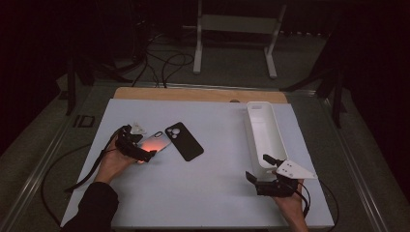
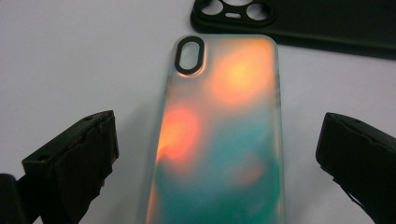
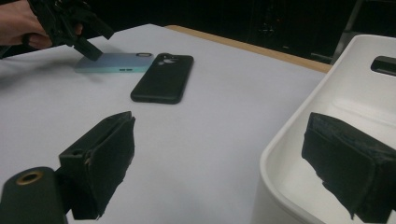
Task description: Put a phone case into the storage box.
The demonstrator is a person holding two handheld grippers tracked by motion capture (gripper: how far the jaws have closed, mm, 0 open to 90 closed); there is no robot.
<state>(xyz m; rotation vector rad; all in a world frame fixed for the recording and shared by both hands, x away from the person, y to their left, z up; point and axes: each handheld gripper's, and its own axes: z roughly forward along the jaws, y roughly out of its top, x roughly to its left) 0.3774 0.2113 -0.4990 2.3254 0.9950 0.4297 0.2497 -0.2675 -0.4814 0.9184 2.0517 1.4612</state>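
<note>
An iridescent orange-teal phone case [image 1: 157, 140] lies flat on the white table, left of centre. My left gripper [image 1: 141, 146] is open, with one jaw on each side of the case's near end [image 2: 224, 135]; neither jaw visibly presses it. A black phone case [image 1: 184, 141] lies just right of it, camera cutouts [image 2: 233, 9] pointing away. My right gripper [image 1: 259, 168] is open at the near end of a long white bin [image 1: 278, 137]. One jaw is outside the bin's wall [image 3: 285, 144] and the other inside.
The bin runs front to back along the table's right side and looks empty. The white tabletop [image 1: 217, 183] has a wooden strip [image 1: 193, 94] at its far edge. Cables and a white stand [image 1: 232, 29] lie on the floor beyond.
</note>
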